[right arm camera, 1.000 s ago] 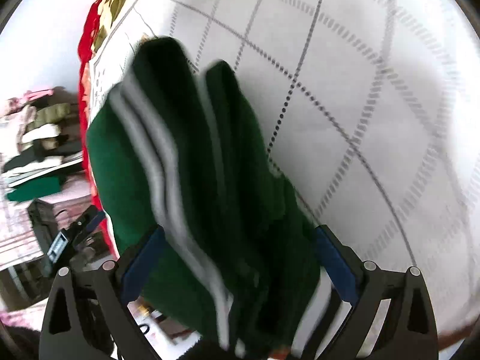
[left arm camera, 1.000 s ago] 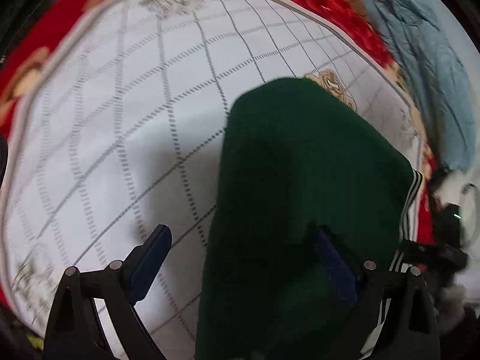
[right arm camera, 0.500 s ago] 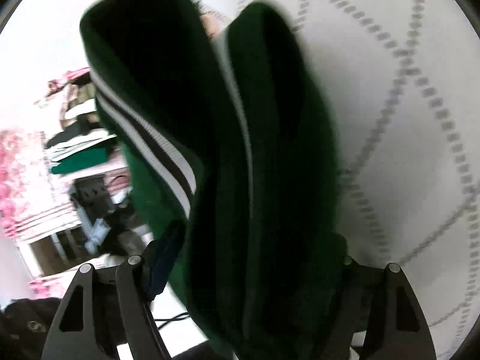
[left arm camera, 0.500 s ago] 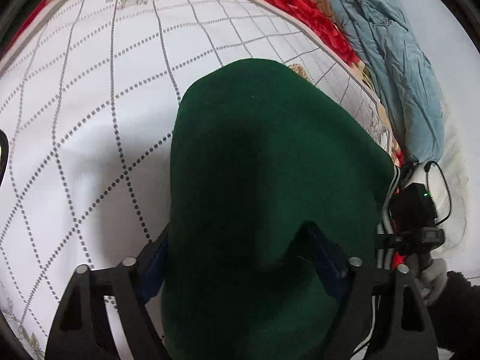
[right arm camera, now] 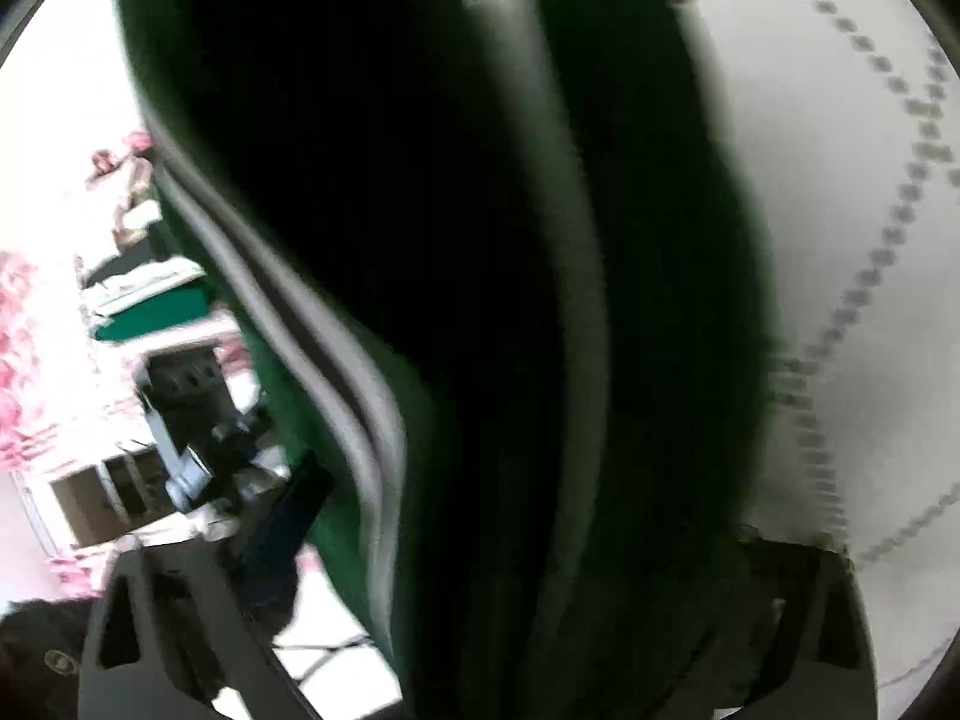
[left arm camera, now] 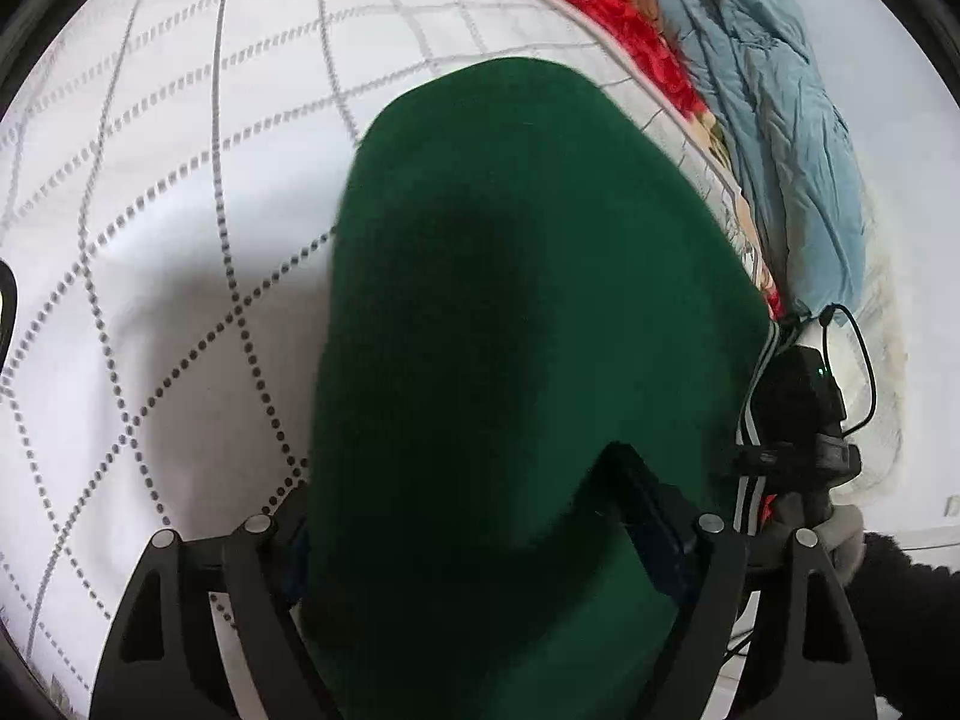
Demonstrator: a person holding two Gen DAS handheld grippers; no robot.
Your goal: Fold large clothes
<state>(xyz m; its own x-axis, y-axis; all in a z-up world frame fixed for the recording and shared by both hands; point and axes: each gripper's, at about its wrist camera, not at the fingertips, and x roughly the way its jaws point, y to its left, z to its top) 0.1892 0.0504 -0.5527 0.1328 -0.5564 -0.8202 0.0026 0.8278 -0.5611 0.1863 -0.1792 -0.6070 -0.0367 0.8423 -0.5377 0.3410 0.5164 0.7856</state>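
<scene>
1. Left side first: my left fingers point(left arm camera: 480, 546) have come in around the folded green garment point(left arm camera: 528, 300). A second ago they were spread wide with only one finger on the cloth; now the bundle fills the gap, one blue pad buried in the fabric and the other tucked against its left edge. They're easing back apart a touch right now, with the cloth between them, but it looks to me like they've still got hold of the thick stack.

2. The garment sits on the white quilted bedspread point(left arm camera: 150, 240) with dotted diamond lines, and it takes up much more of my left view than before, so I've closed in on it. A light blue quilt point(left arm camera: 774, 120) lies along the far edge.

3. Right side: my right fingers point(right arm camera: 504, 570) are also clamped on the bundle, at the end with the white stripes point(right arm camera: 360, 396). That view is blurry, and the right finger is lost behind the cloth. The fingers narrowed from wide to a grip on the thick fold.

4. What it means, I reckon: folding's basically done, and both hands now hold the stack ready to shift it.

5. Writing or brands: none I can read. The stripes look sporty, but no logo shows.
</scene>
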